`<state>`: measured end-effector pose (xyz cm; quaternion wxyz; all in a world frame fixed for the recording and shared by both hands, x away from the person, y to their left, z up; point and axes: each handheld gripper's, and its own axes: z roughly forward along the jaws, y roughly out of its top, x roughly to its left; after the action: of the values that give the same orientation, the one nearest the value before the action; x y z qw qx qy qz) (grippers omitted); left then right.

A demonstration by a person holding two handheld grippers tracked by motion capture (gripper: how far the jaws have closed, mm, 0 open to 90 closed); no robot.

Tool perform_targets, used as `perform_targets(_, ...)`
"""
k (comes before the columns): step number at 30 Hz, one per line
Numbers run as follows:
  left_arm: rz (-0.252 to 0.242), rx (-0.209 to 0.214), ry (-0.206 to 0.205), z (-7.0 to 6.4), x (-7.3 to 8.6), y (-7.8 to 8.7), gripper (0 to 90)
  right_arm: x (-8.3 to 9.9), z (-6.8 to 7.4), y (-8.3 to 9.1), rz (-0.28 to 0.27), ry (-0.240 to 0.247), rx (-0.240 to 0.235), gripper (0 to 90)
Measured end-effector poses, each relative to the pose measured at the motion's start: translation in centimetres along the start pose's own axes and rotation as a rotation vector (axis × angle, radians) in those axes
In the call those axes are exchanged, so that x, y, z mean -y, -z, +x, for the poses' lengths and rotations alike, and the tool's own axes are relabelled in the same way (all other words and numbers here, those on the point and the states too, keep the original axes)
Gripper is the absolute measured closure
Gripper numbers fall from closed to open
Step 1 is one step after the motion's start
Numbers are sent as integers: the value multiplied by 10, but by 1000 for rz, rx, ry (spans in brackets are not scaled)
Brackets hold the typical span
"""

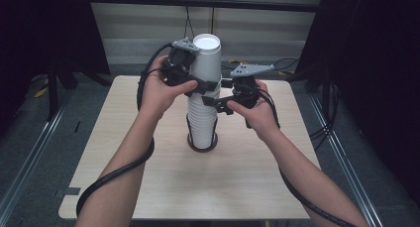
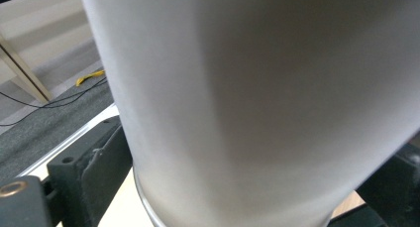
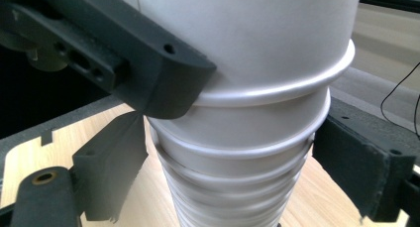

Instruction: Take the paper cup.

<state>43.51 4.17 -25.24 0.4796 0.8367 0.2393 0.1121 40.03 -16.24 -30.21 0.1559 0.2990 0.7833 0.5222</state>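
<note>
Two grippers work a stack of white cups (image 1: 203,115) at table (image 1: 124,187) center.
L gripper (image 1: 203,85) clamps top cup (image 1: 207,58); R gripper (image 1: 216,102) straddles stack just below, grip unclear.

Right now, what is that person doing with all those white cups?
A person holds a gripper in each hand at a tall stack of white paper cups standing upside down in a black holder on the wooden table. The left gripper is closed on the top cup, with a jaw on each side of it. The right gripper has its jaws on either side of the stack just below. It looks like the top cup is being pulled off.
</note>
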Motion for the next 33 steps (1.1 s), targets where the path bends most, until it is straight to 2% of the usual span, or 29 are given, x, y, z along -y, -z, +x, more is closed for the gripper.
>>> perform_targets(6,7,-4,-5,-1,-1,1,57,-1,1,-2,-5,-21,9,111)
perform_targets(11,-19,-9,12,0,-3,4,62,-2,2,-3,-1,-8,24,119)
perform_targets(18,-13,-26,17,2,-5,7,62,-2,4,-3,18,36,51,179)
perform_targets(22,-4,-18,27,3,-5,8,62,0,3,-3,16,18,42,179)
perform_targets(26,5,-20,18,3,-6,9,61,1,2,-3,21,17,36,174)
perform_targets(30,-3,-22,2,2,-9,11,61,1,3,-2,21,18,38,171)
perform_targets(33,-20,-26,14,2,-12,13,63,0,3,-2,14,20,38,171)
